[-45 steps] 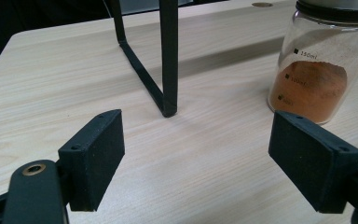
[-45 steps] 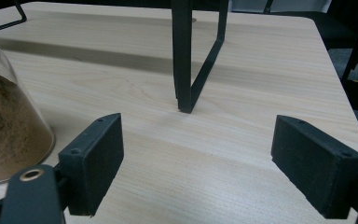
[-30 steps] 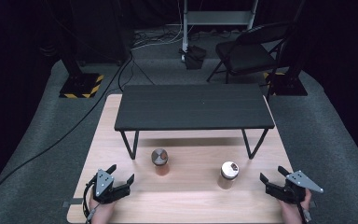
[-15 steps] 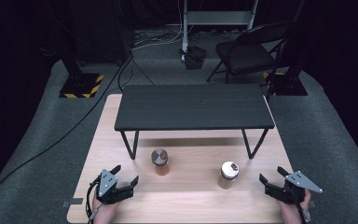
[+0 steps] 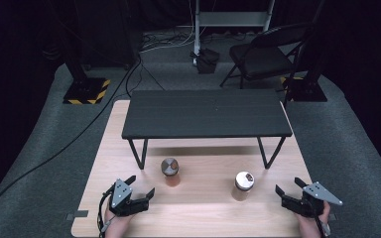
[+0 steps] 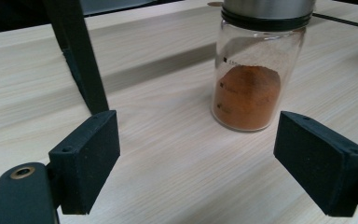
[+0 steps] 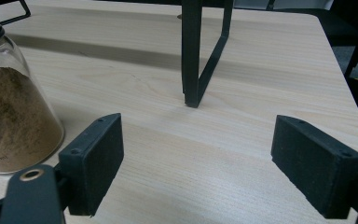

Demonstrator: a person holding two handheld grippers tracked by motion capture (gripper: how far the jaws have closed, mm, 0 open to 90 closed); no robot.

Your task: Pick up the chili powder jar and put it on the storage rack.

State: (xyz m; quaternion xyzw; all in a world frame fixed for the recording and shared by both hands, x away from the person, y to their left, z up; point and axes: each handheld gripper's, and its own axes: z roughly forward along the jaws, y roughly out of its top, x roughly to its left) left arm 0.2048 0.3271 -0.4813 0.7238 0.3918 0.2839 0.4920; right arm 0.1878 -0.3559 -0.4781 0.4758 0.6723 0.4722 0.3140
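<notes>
High view placed the left gripper [image 5: 144, 194] at the near-left of the pale wooden tabletop [image 5: 203, 166], jaws wide apart and empty, having just been opening, with nothing between them. Just beyond it, toward the middle, stood the glass spice jar of orange-red powder [image 5: 169, 171], upright under a metal lid and apart from the jaws. The left gripper view showed that jar [image 6: 256, 70] ahead and right of centre, so the step in hand looked like a reach for it. To do it well, the gripper would likely need to swing slightly right until the jar sat midway between the pads, then advance level and low enough to close on the glass body rather than the lid; smooth round glass could slip or tip under an off-centre squeeze. The thin black leg [image 6: 77, 56] of the small black table [image 5: 206, 114] stood close on the left and should be kept clear. The right gripper [image 5: 291, 189] rested at the near-right, jaws likewise open and empty, with a second jar of tan powder [image 5: 243, 185] nearby; in the right gripper view this jar [image 7: 14, 112] sat at the left edge, outside the jaws. Around the tabletop lay grey carpet [image 5: 39, 163] in a dark room, with cables [image 5: 79, 134], a folding chair [image 5: 263, 57] and a stand base with yellow-black striping [image 5: 87, 91] behind.
</notes>
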